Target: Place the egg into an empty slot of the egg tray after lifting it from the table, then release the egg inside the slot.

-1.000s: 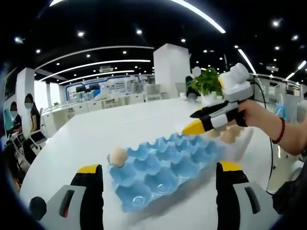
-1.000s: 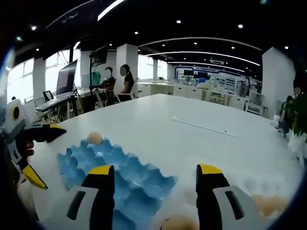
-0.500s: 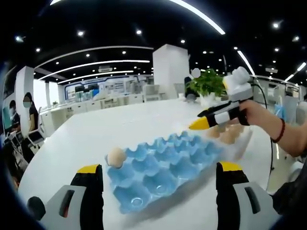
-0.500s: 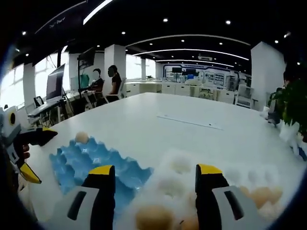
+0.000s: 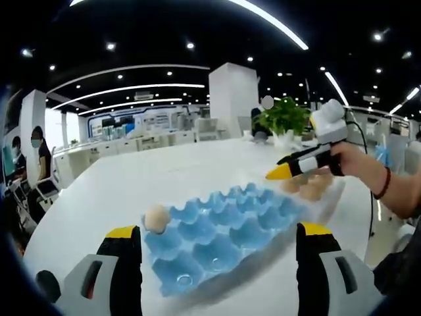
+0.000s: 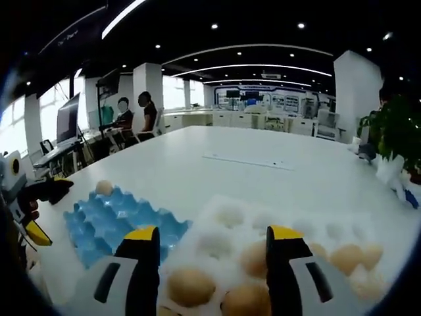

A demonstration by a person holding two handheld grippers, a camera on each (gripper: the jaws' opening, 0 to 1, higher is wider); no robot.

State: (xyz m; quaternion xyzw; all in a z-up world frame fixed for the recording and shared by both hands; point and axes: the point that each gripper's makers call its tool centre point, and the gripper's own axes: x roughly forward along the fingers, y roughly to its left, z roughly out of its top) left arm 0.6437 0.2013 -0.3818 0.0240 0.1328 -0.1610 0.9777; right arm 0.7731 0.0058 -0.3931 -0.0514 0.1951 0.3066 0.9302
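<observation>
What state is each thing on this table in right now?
Blue tray: flat on the table, one egg in a corner slot, the other slots empty.
White tray: several eggs in it.
Left gripper: open, holding nothing.
Right gripper: open, over the white tray, holding nothing.

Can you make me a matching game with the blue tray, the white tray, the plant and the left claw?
Things:
1. blue egg tray
2. white tray
3. plant
4. left claw

States:
A. green leaves, far side of the table
B. open, holding nothing
C. one egg sitting in a corner slot
D. several brown eggs in it

Pairs: 1-C, 2-D, 3-A, 4-B
</observation>
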